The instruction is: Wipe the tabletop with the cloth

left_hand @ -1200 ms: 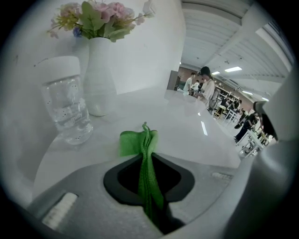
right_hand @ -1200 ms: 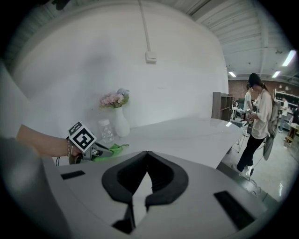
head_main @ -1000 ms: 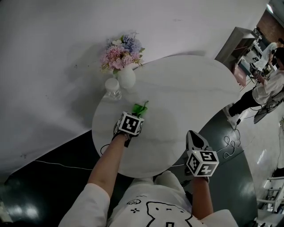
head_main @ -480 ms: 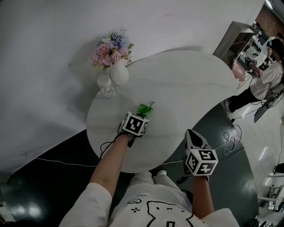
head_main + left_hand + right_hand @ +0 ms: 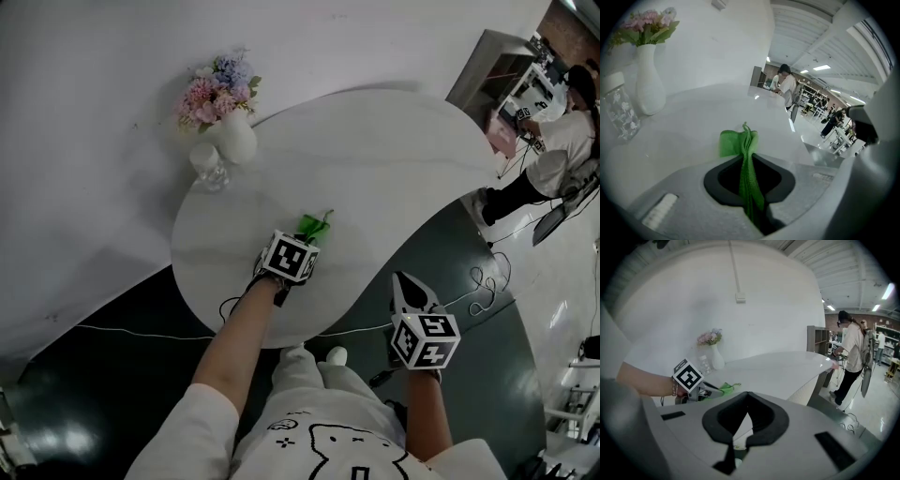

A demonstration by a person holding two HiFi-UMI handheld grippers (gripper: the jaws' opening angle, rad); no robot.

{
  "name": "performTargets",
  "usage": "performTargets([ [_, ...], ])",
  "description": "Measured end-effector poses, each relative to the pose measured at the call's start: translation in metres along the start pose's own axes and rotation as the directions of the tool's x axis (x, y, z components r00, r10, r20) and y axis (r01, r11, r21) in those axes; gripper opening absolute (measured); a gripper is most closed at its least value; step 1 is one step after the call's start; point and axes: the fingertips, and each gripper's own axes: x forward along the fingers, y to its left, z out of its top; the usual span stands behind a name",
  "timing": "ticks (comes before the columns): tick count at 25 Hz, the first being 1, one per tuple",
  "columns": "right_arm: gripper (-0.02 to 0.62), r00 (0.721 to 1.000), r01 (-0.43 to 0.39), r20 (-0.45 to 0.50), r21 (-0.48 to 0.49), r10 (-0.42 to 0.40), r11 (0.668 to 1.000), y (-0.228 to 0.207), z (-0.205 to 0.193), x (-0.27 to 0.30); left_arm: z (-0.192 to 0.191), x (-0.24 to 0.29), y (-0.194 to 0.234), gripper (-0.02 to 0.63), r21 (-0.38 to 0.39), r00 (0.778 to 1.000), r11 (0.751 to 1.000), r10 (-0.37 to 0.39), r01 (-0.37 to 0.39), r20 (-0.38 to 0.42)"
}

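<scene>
A small green cloth [image 5: 314, 226] lies bunched on the round white tabletop [image 5: 394, 178], near its front left part. My left gripper [image 5: 305, 236] is shut on the cloth and holds it down on the surface. In the left gripper view the cloth [image 5: 740, 145] runs between the jaws and fans out past the left gripper [image 5: 745, 158] onto the tabletop [image 5: 693, 122]. My right gripper [image 5: 405, 281] hovers off the table's front edge, over the dark floor. Seen along the right gripper [image 5: 747, 393], its jaws stand together with nothing between them.
A white vase of pink and blue flowers [image 5: 234, 141] and a small clear jar [image 5: 208, 164] stand at the table's far left edge. A person [image 5: 553, 169] stands by a cabinet [image 5: 487, 75] at the right. A cable [image 5: 483, 281] lies on the floor.
My left gripper has dragged the cloth across the tabletop, away from the vase and to the right. The right gripper has stayed where it was.
</scene>
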Motion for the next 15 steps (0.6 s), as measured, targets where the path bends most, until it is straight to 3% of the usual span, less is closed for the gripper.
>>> performTargets([
  [15,0.000,0.999,-0.036,-0.001,0.023,0.036,0.999,-0.025,-0.027,-0.034,-0.012,0.015,-0.089,0.046,0.028,0.998,0.998,-0.054,0.054,-0.016],
])
